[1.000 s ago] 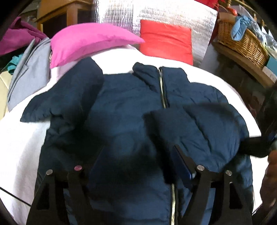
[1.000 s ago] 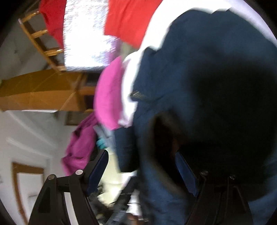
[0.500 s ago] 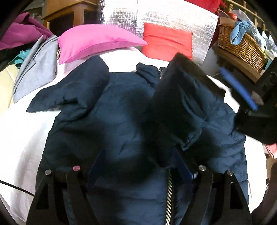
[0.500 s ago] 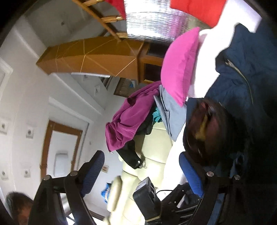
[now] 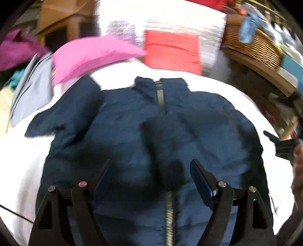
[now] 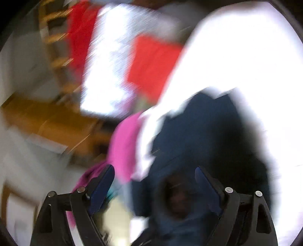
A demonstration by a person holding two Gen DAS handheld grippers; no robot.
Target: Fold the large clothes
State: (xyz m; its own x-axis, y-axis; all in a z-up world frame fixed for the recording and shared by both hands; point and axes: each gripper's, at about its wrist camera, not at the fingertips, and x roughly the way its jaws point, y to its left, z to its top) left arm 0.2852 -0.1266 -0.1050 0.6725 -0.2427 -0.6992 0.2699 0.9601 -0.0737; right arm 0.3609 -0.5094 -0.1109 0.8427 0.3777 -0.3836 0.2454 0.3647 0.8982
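A navy padded jacket (image 5: pixel 132 136) lies zipped, front up, on a white sheet (image 5: pixel 20 155). Its right sleeve (image 5: pixel 189 132) is folded across the chest, the dark cuff (image 5: pixel 170 174) near the zip. Its left sleeve (image 5: pixel 62 115) lies spread to the left. My left gripper (image 5: pixel 150 170) is open and empty, just above the jacket's lower front. My right gripper (image 6: pixel 154 174) is open and empty; its view is badly blurred, with the jacket (image 6: pixel 204 143) and a dark cuff (image 6: pixel 178 198) below it. In the left wrist view the right gripper (image 5: pixel 284 145) shows at the right edge, beside the jacket.
A pink pillow (image 5: pixel 90 56) and a red cushion (image 5: pixel 172 51) lie at the head of the bed, before a silver panel (image 5: pixel 161 17). A wicker basket (image 5: pixel 251 45) sits on a shelf at right. Grey and magenta clothes (image 5: pixel 28 83) pile at left.
The right sleeve, held up over the chest half a second ago, now lies flat across the jacket. The right gripper has let go and pulled back to the right edge.
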